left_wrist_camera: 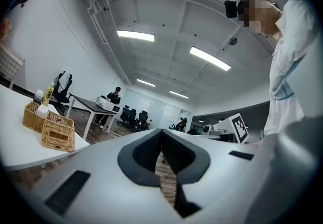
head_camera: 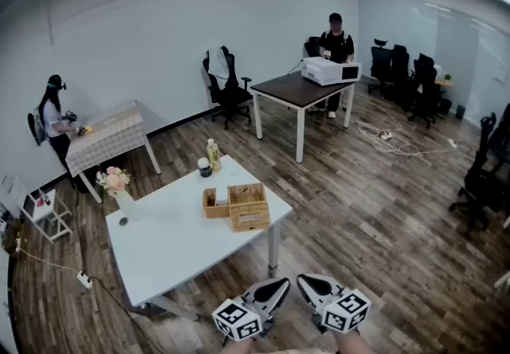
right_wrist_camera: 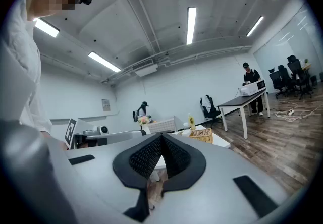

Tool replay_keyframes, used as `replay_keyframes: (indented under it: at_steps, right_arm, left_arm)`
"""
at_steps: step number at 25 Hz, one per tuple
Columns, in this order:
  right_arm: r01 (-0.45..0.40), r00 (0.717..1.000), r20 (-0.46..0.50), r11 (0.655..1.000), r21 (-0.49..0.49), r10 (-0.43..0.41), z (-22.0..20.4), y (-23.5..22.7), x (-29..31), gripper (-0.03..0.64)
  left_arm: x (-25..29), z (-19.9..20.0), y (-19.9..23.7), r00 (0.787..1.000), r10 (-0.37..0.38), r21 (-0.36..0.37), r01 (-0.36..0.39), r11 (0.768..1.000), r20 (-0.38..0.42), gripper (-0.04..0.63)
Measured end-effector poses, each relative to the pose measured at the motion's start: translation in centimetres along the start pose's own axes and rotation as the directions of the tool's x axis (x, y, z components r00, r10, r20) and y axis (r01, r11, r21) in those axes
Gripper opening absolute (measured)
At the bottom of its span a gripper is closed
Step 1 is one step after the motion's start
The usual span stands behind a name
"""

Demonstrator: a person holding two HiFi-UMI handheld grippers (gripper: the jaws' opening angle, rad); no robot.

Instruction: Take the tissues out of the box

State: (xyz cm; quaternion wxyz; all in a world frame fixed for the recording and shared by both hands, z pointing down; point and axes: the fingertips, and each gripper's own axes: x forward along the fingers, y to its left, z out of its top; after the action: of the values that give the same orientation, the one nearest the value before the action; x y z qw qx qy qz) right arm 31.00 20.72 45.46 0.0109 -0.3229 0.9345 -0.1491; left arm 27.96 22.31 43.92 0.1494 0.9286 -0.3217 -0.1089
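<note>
A wicker tissue box (head_camera: 249, 218) lies near the right front edge of the white table (head_camera: 167, 241). No tissue shows at its slot in any view. It also shows at the left of the left gripper view as the wicker tissue box (left_wrist_camera: 58, 137), and small and far off in the right gripper view as the wicker tissue box (right_wrist_camera: 202, 136). Both grippers hang low in front of me, short of the table and well away from the box. My left gripper (head_camera: 273, 290) (left_wrist_camera: 161, 132) is shut with nothing in it. My right gripper (head_camera: 309, 287) (right_wrist_camera: 161, 136) is likewise shut and holds nothing.
Behind the box stands a wicker organiser (head_camera: 231, 198). A yellow bottle (head_camera: 213, 155), a dark jar (head_camera: 205, 167) and a vase of flowers (head_camera: 118, 185) stand farther back on the table. People work at two other tables (head_camera: 299, 91) (head_camera: 103, 137). Cables (head_camera: 390, 141) lie on the wood floor at right, near office chairs (head_camera: 478, 177).
</note>
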Motion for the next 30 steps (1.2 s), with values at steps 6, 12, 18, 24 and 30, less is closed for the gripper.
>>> replay_keyframes:
  at_steps: [6, 12, 18, 24, 30]
  right_arm:
    - [-0.012, 1.000, 0.007, 1.000, -0.001, 0.012, 0.3, 0.9, 2.2, 0.031]
    - [-0.036, 0.999, -0.014, 0.999, -0.003, 0.036, -0.3, 2.4, 3.8, 0.031]
    - [-0.119, 0.993, 0.019, 0.993, 0.014, 0.119, -0.2, 5.8, 6.9, 0.035]
    - [-0.170, 0.985, -0.037, 0.985, 0.042, 0.171, -2.1, 9.7, 12.5, 0.147]
    - [-0.152, 0.987, -0.048, 0.988, 0.036, 0.154, -3.4, 12.8, 17.4, 0.187]
  left_arm:
    - [-1.1, 1.0, 1.4, 1.000, 0.006, 0.000, -0.006, 1.000, 0.008, 0.002]
    - [-3.1, 1.6, 2.6, 0.999, 0.027, -0.012, -0.027, 1.000, 0.027, 0.002]
    - [-6.8, 2.6, 4.9, 0.997, 0.058, -0.014, -0.057, 0.998, 0.049, 0.002]
    - [-13.0, 4.5, 8.9, 0.990, 0.124, -0.009, -0.124, 0.992, 0.065, 0.002]
    - [-19.2, 5.4, 12.2, 0.983, 0.168, -0.001, -0.168, 0.986, 0.078, 0.002]
